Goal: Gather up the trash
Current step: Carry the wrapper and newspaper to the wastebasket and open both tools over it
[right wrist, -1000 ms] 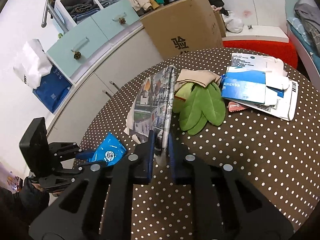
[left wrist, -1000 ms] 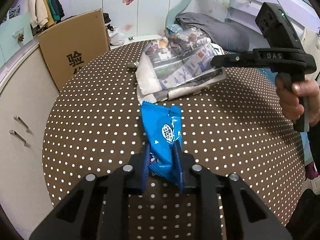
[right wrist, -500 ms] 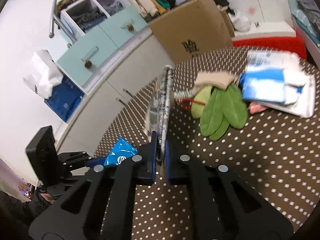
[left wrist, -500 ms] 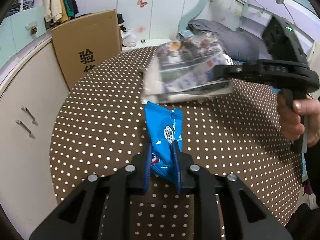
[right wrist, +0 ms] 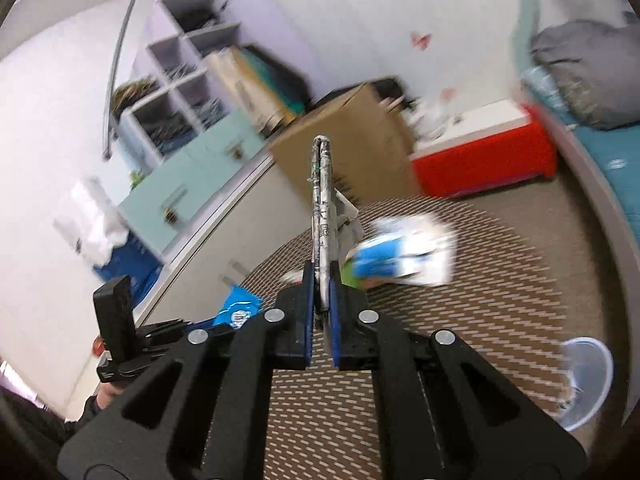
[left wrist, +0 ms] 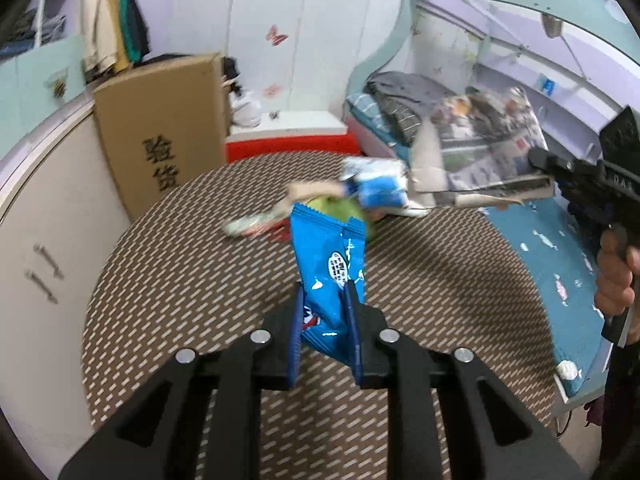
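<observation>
Both grippers loaded, carry step in hand. Left gripper (left wrist: 325,334) has its fingers clamped on the lower end of a blue snack wrapper (left wrist: 330,268), wrapper standing up out of the jaws, lifted above the round dotted table (left wrist: 180,280). Right gripper (right wrist: 321,310) has its fingers pinched tight on a folded newspaper (right wrist: 322,208), seen edge-on from its own camera; from the left wrist view the same newspaper (left wrist: 488,152) hangs flat in the air off the far right edge of the table, over the bed side. Heavy motion blur in both views, so both hands look mid-swing. Left on the table: a blurred pile at the far side of it with a green item (left wrist: 340,210), blue-and-white paper packaging (right wrist: 404,256) and a small striped wrapper (left wrist: 252,226); a clear plastic cup (right wrist: 586,384) sits near the table's right edge in the right wrist view. No bin or bag visible anywhere, cannot tell where the drop goes. Judgement: task partway, two pieces picked, pile not yet collected. Next move calls for carrying both to a trash container, releasing over it, then returning to the table pile. Thin wrapper could slip if swung hard.
</observation>
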Demonstrator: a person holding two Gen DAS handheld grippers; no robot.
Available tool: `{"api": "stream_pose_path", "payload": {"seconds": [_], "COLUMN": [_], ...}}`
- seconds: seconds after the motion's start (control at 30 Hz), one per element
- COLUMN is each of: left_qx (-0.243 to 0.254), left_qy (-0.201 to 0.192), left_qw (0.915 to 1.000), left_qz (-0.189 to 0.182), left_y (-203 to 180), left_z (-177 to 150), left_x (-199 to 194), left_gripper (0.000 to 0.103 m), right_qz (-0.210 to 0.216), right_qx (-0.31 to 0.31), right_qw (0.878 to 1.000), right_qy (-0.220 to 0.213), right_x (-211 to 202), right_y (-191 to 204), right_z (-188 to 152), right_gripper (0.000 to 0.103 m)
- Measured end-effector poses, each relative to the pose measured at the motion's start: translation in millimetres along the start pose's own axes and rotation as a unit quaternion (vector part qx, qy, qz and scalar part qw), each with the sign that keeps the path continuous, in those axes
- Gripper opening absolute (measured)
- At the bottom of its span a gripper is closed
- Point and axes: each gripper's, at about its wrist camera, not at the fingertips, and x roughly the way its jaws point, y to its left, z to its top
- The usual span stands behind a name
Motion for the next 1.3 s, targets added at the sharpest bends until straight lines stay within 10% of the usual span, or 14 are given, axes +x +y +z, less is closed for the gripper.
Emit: {"api": "stream_pose_path", "payload": {"seconds": [0.4, 0.87, 1.0, 1.3], "left_qx": [0.076, 0.141, 0.155, 0.186], "left_qy": [-0.004, 0.055, 0.079, 0.147], "left_qw": [0.9945, 0.9815, 0.9774, 0.9629], "left_qz": [-0.072, -0.117, -0.12, -0.129], "left_y": [-152, -264, -286, -335], "left_z": [64, 83, 82, 71], "left_x": [58, 150, 178, 250], "left_gripper": [0.018, 0.018, 0.018, 0.018], "right_qz": [-0.192, -0.286, -0.285, -0.284], "right_qx": [0.097, 0.235, 0.287, 0.305], "right_qw": [0.974, 0.926, 0.913, 0.908], "right_qy": [-0.066, 0.074, 0.06, -0.033], "right_x": [-116, -27, -18, -90], "right_y": [-140, -330, -364, -343], "right_z": [-6, -98, -121, -130], "right_gripper": [0.006, 0.011, 0.079, 0.089]}}
